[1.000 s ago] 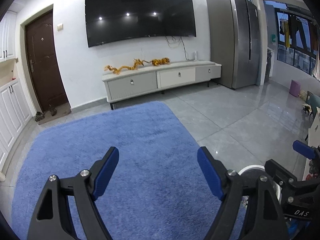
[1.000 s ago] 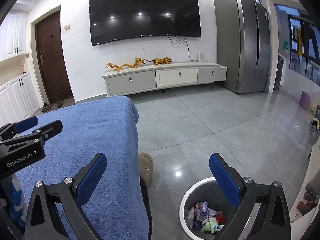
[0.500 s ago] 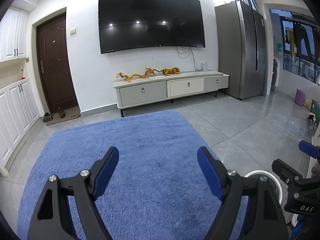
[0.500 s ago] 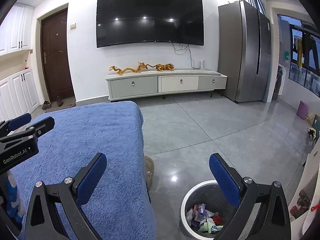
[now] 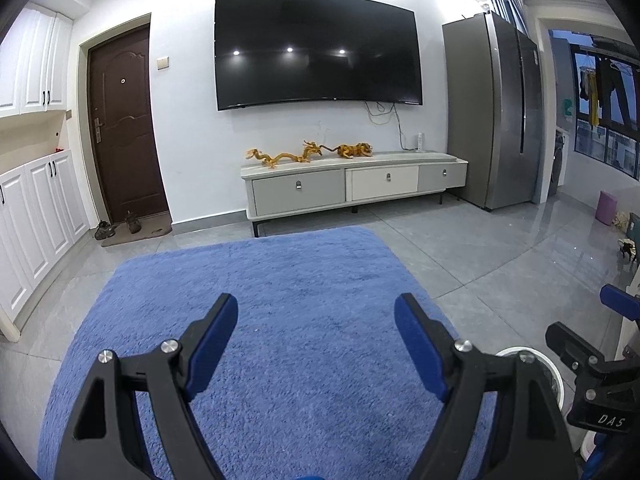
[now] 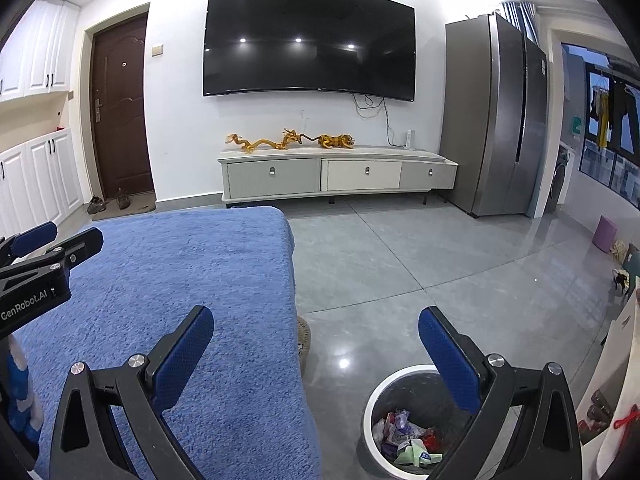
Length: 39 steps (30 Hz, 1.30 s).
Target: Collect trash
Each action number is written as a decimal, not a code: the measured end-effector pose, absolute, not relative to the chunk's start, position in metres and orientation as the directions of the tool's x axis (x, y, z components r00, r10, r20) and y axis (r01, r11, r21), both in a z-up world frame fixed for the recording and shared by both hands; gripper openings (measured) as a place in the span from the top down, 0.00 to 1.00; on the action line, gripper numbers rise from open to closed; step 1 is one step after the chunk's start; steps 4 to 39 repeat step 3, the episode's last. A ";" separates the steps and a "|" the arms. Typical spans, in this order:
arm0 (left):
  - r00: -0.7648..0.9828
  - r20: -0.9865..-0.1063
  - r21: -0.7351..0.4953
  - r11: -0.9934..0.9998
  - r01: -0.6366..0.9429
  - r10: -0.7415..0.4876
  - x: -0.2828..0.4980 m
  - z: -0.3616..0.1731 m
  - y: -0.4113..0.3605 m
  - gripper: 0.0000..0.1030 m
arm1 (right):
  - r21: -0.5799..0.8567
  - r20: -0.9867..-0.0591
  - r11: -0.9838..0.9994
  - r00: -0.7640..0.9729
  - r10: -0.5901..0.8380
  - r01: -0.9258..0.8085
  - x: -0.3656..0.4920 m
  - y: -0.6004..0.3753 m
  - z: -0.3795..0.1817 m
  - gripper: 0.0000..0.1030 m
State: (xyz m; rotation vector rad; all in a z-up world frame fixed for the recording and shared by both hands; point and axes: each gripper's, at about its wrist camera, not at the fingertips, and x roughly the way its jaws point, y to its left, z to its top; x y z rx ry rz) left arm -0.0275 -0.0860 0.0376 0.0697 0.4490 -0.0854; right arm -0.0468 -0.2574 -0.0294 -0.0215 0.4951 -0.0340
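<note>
A round white trash bin [image 6: 404,374] stands on the grey floor at the lower right of the right wrist view, holding several crumpled wrappers [image 6: 404,438]. Its rim [image 5: 554,376] shows at the lower right of the left wrist view. My right gripper [image 6: 316,338] is open and empty, above the bin and the edge of the blue cloth-covered table [image 6: 180,276]. My left gripper [image 5: 316,324] is open and empty over the blue cloth [image 5: 300,280]. No loose trash shows on the cloth.
A slipper [image 6: 303,336] lies on the floor by the table's right edge. A TV cabinet [image 6: 340,176] with gold figurines, a wall TV [image 6: 308,44] and a fridge [image 6: 496,116] stand at the far wall. A purple stool [image 6: 605,234] is at the right.
Both grippers have risen and tilted up, so the far wall and TV sit lower in view. Both stay open and empty.
</note>
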 end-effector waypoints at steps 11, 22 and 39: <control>0.898 -0.435 0.043 0.995 0.090 -0.063 -0.030 0.039 -0.081 0.23 | -0.031 -0.472 0.999 0.881 -0.036 0.024 -0.051 -0.254 -0.030 0.00; 0.898 -0.435 0.043 0.995 0.090 -0.063 -0.030 0.039 -0.081 0.23 | -0.031 -0.472 0.999 0.881 -0.036 0.024 -0.051 -0.254 -0.030 0.00; 0.898 -0.435 0.043 0.995 0.090 -0.063 -0.030 0.039 -0.081 0.23 | -0.031 -0.472 0.999 0.881 -0.036 0.024 -0.051 -0.254 -0.030 0.00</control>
